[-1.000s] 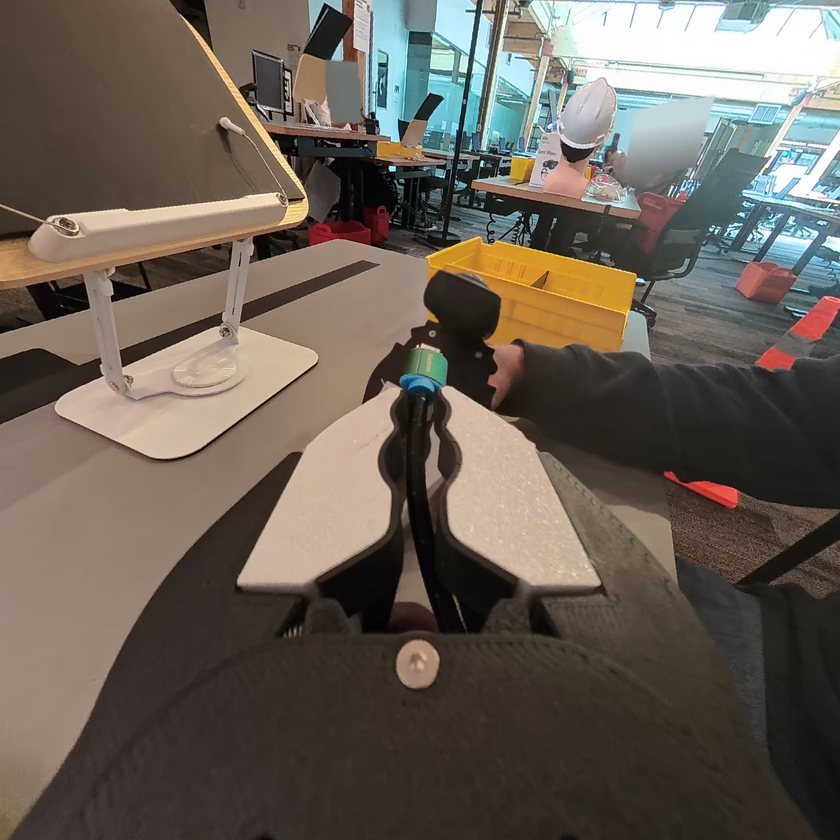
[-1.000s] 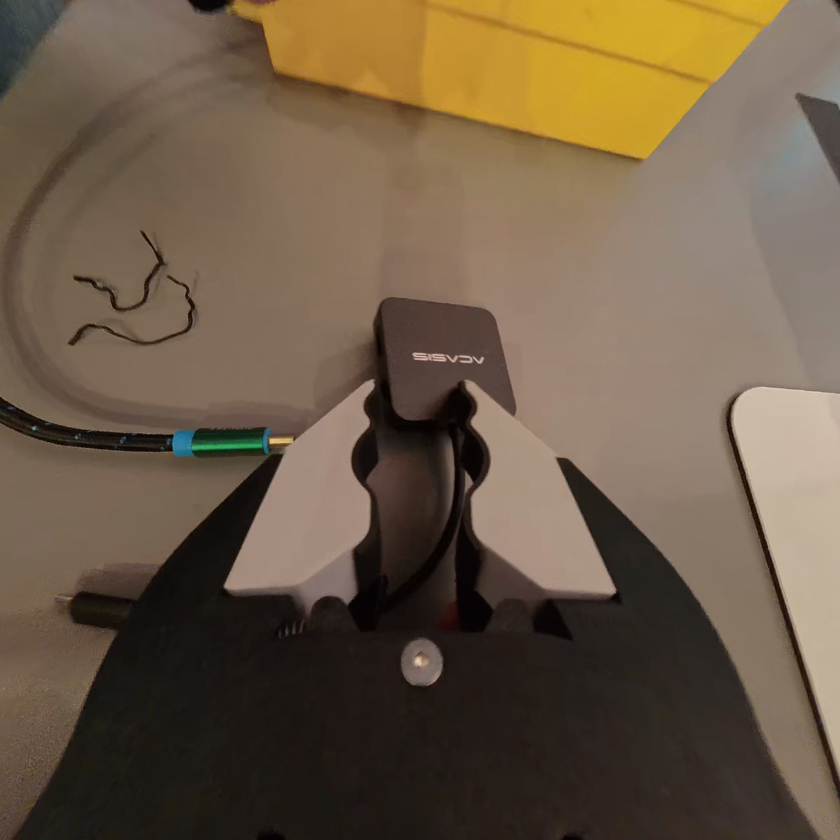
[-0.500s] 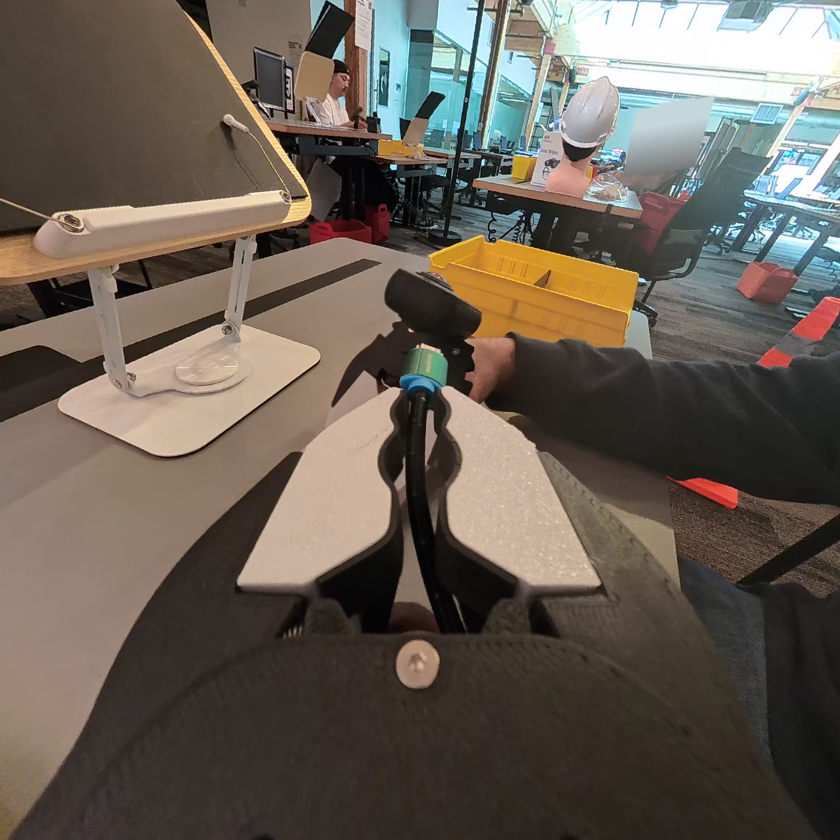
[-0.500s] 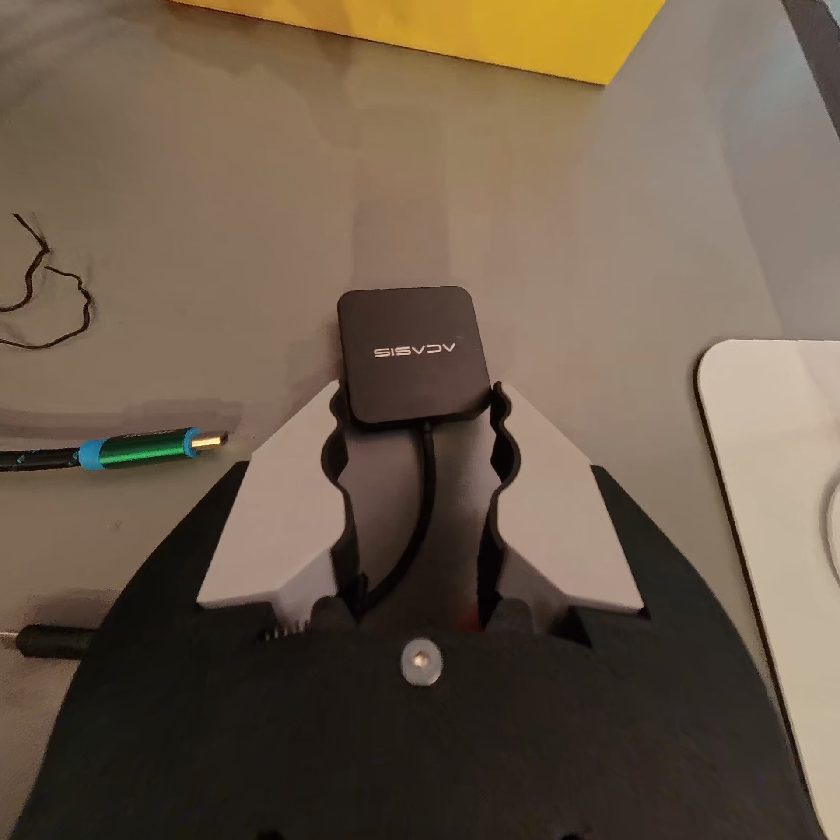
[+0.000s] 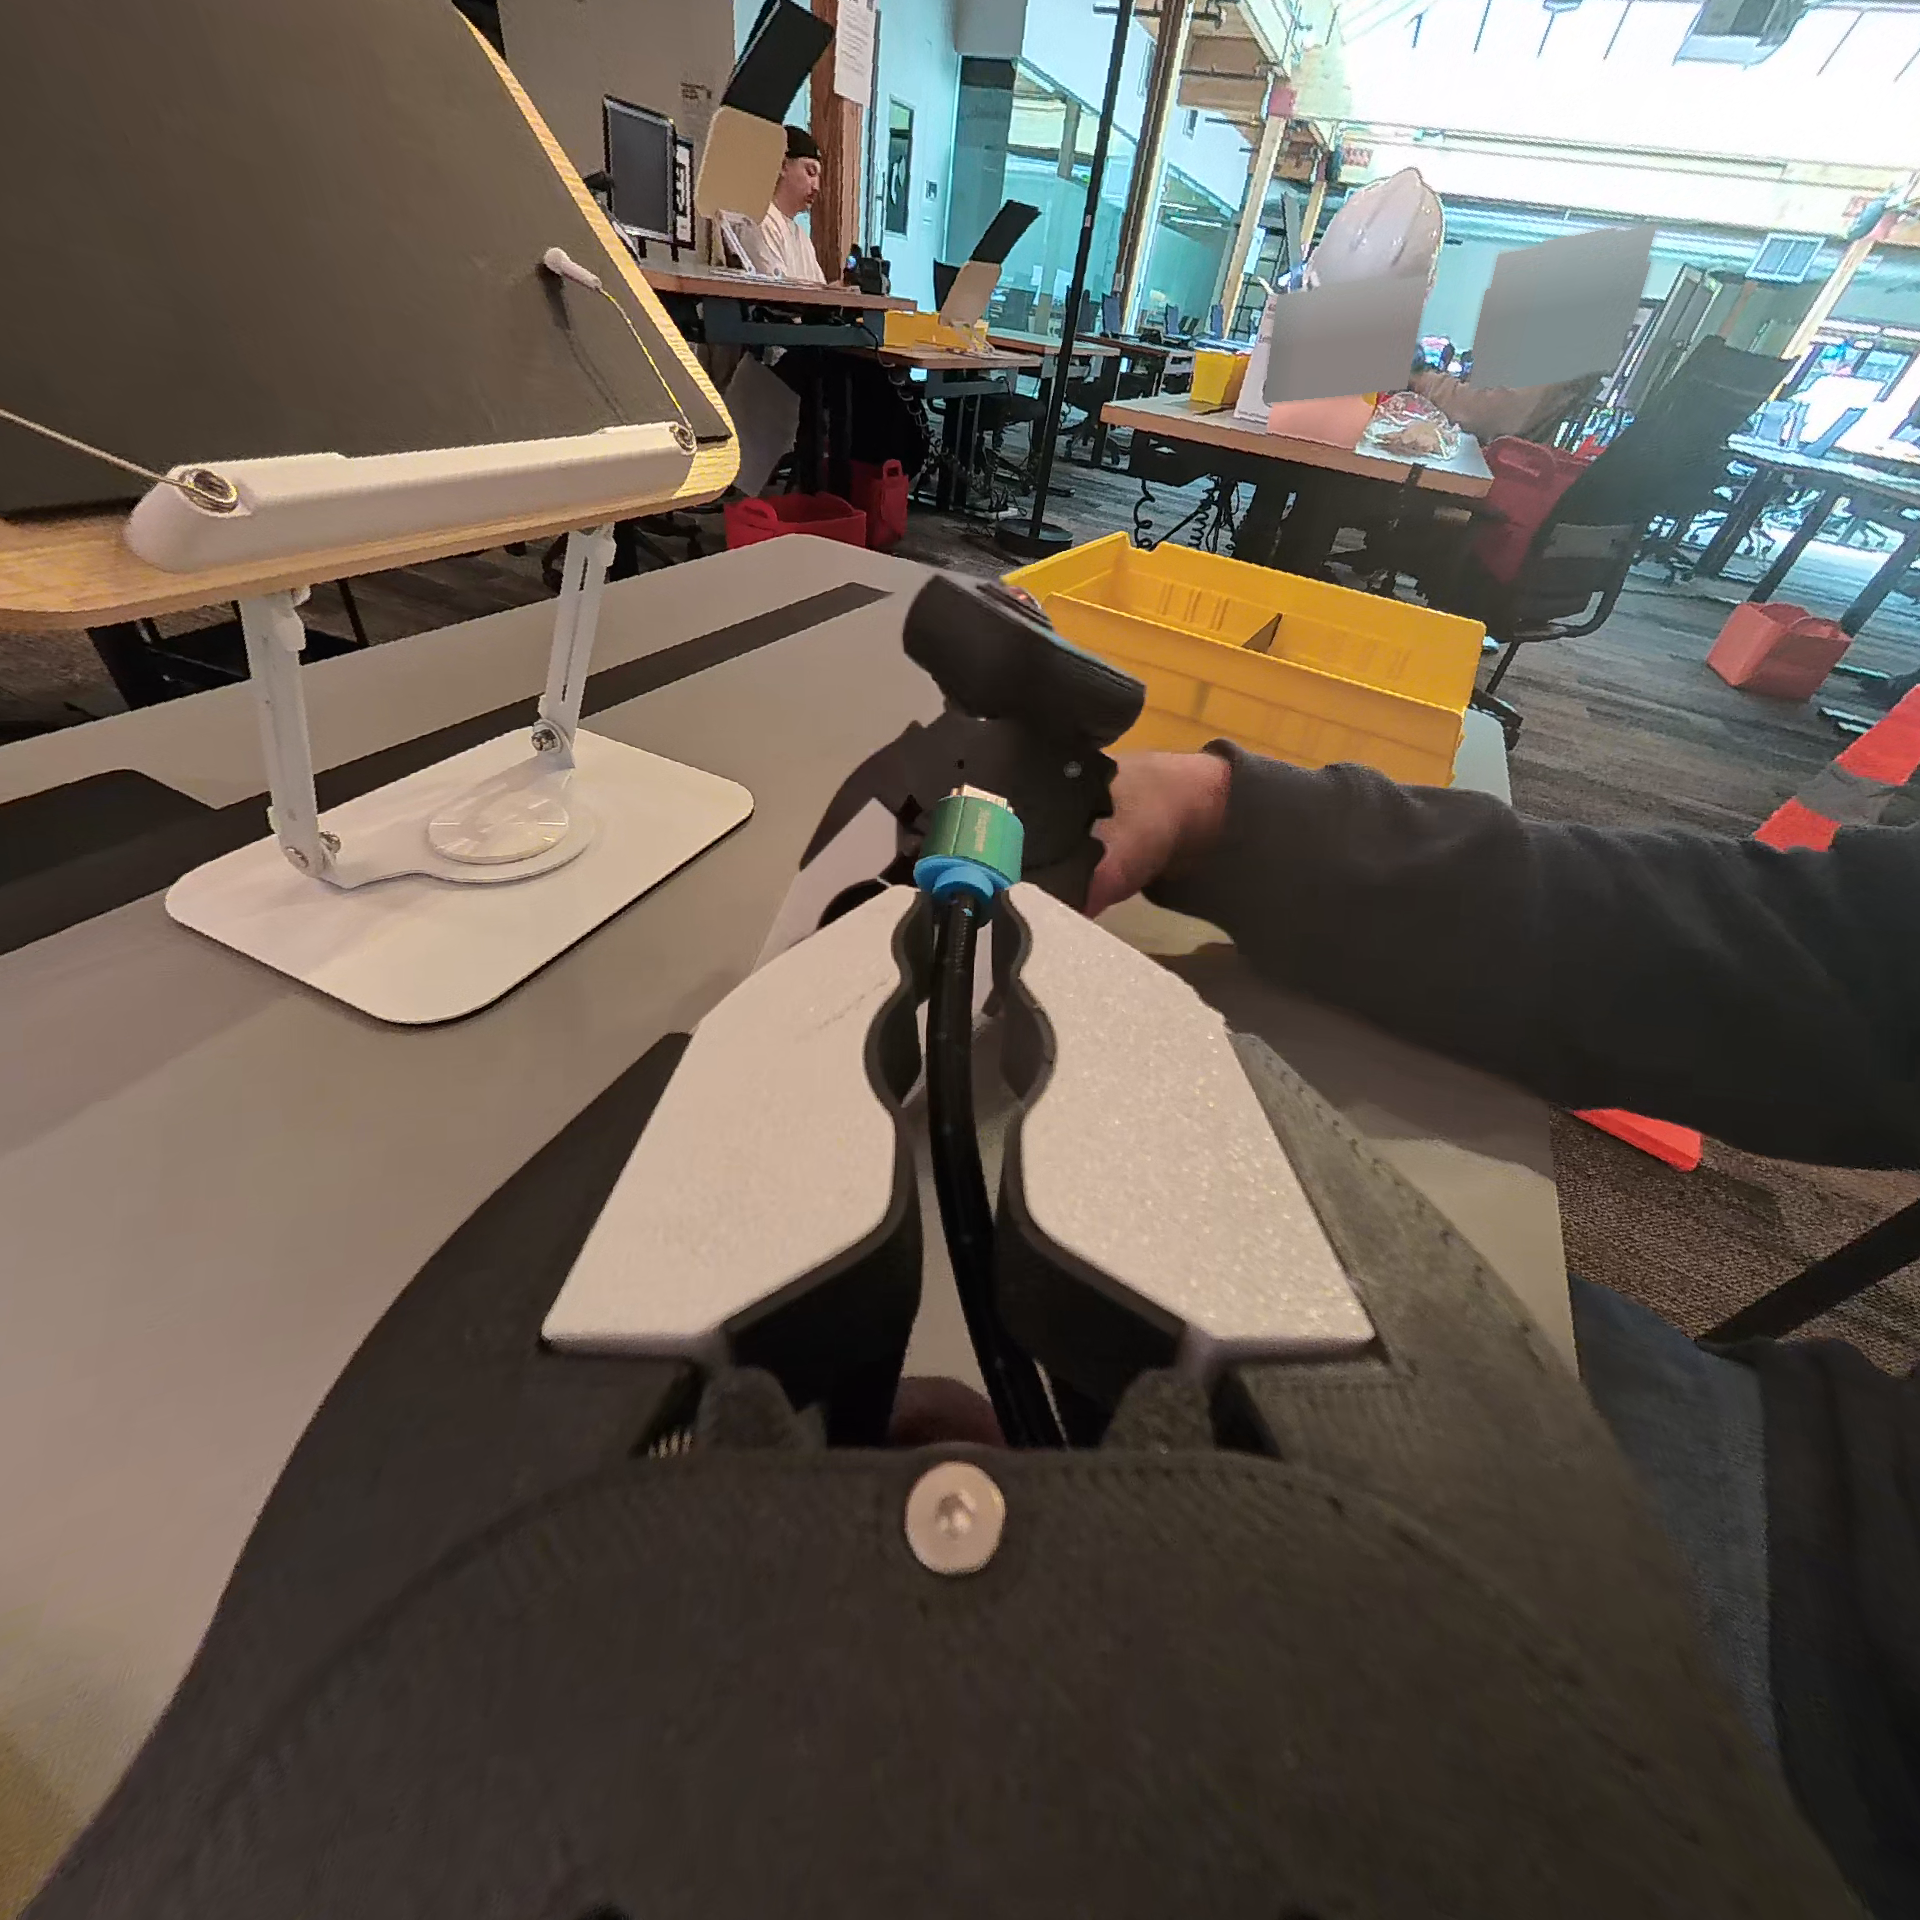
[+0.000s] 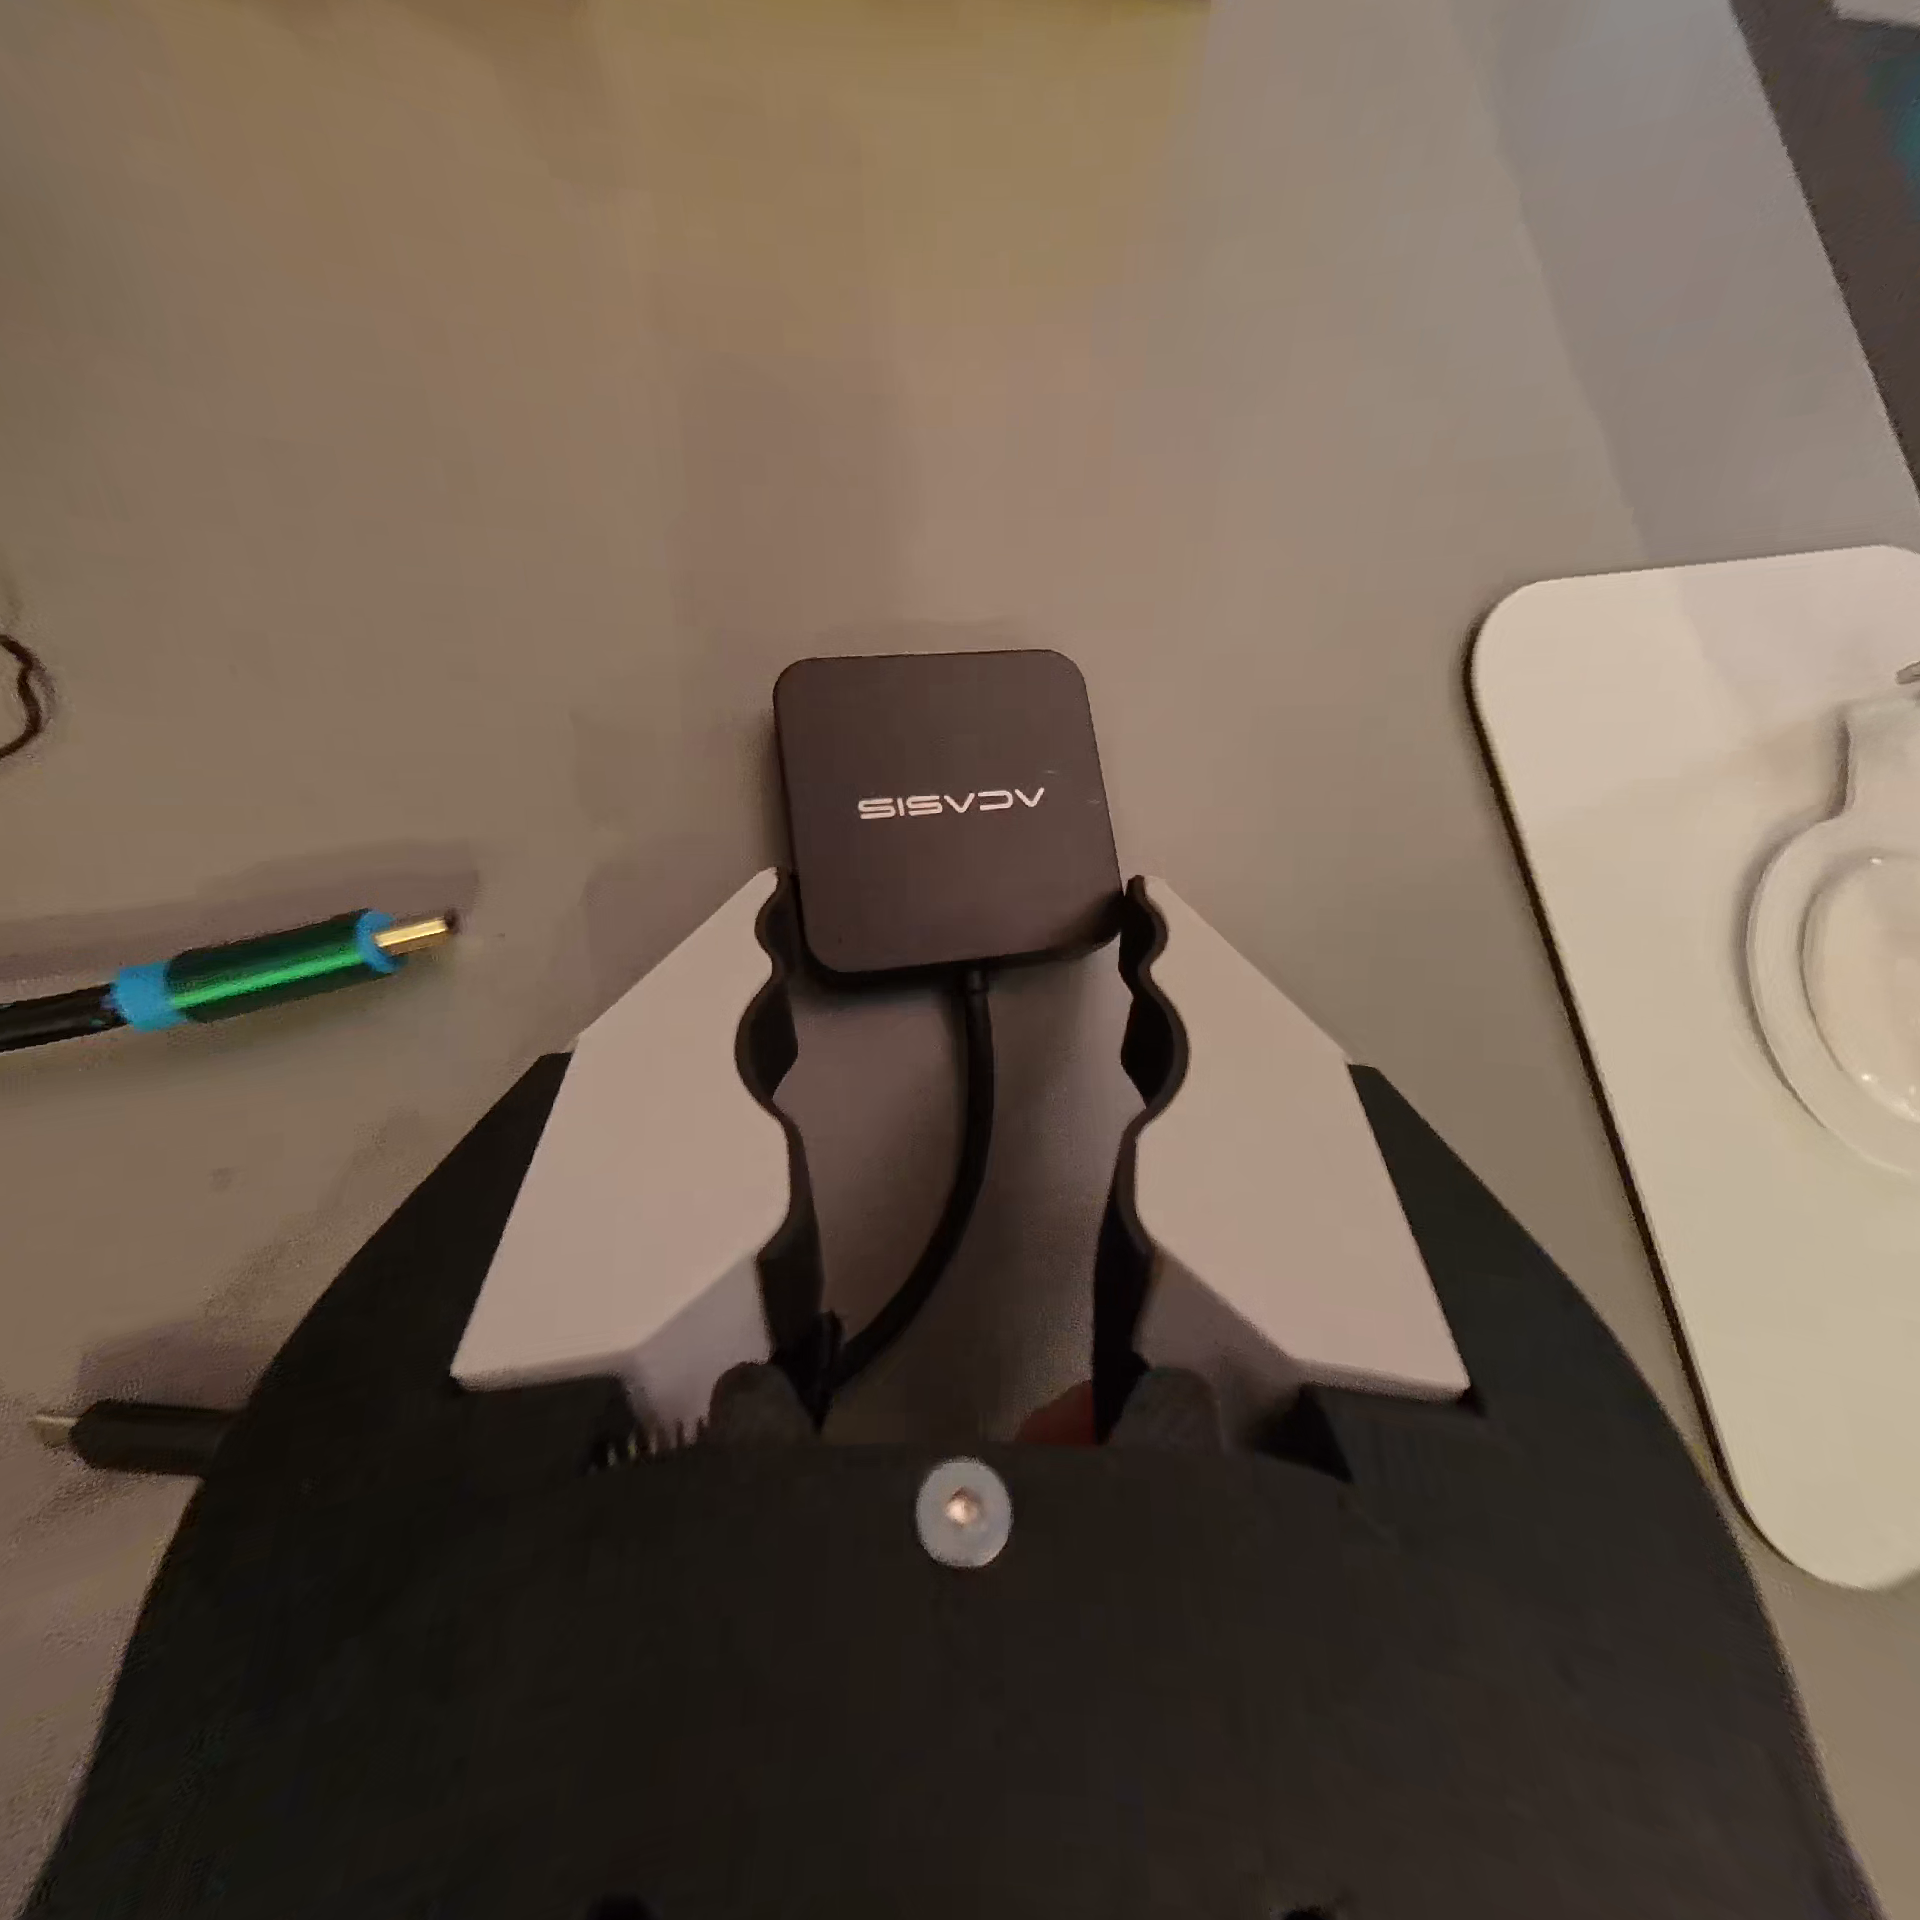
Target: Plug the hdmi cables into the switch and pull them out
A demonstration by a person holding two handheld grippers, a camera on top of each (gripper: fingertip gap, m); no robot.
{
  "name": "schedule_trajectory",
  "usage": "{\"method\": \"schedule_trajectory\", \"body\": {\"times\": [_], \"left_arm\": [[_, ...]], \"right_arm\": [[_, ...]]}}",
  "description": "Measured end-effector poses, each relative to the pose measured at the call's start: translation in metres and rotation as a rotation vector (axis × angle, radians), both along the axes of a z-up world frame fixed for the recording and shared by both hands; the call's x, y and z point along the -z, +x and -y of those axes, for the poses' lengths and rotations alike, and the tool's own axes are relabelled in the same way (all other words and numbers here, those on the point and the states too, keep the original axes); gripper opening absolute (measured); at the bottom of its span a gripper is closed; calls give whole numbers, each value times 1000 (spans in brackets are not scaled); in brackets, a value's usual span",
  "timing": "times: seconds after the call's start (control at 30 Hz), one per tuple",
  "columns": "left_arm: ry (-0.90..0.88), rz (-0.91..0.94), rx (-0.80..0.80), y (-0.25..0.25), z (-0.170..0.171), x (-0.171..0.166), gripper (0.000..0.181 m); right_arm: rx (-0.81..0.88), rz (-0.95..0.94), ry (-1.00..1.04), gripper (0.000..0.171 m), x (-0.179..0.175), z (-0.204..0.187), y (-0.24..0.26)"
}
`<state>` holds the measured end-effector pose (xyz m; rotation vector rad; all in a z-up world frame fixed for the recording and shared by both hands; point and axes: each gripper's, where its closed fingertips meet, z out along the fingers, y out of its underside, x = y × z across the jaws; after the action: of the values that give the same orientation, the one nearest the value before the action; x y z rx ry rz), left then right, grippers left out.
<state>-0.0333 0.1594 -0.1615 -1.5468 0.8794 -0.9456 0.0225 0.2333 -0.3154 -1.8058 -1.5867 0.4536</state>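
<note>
So the left gripper is clamped on the black cable just behind the green plug, holding it up off the grey table with the connector pointing away from the camera. The right gripper is spread wide around the near corners of the little black switch, which sits flat on the table; I can't tell if the tips actually touch its sides or just bracket it. Biggest worry, I think: the switch is light and nothing is really pinning it, so pushing a plug in could just skate it across the table unless those jaws close first. Also the left grip is on the cord, not the plug body, so the plug could wobble or twist and miss the port (ports aren't visible from here, so alignment is a guess). A second green plug lies loose on the table to the left of the switch, and the switch's own pigtail runs back between the jaws, where it could get pinched.
</note>
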Motion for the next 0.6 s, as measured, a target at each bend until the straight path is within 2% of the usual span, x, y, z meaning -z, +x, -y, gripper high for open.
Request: {"method": "schedule_trajectory", "body": {"times": [0.1,0.2,0.37,0.47,0.6], "left_arm": [[1,-1,-5,-1,-1,-1,9],[4,-2,-5,-1,0,-1,9],[7,0,-5,-1,0,-4,9],[7,0,-3,-1,0,-4,10],[0,-1,-1,0,0,-2,10]], "right_arm": [[62,90,47,58,-2,0,6],[120,105,67,70,-6,-5,13],[160,113,28,60,-8,-9,40],[192,228,-2,36,1,-7,70],[124,248,-46,8,4,10,67]]}}
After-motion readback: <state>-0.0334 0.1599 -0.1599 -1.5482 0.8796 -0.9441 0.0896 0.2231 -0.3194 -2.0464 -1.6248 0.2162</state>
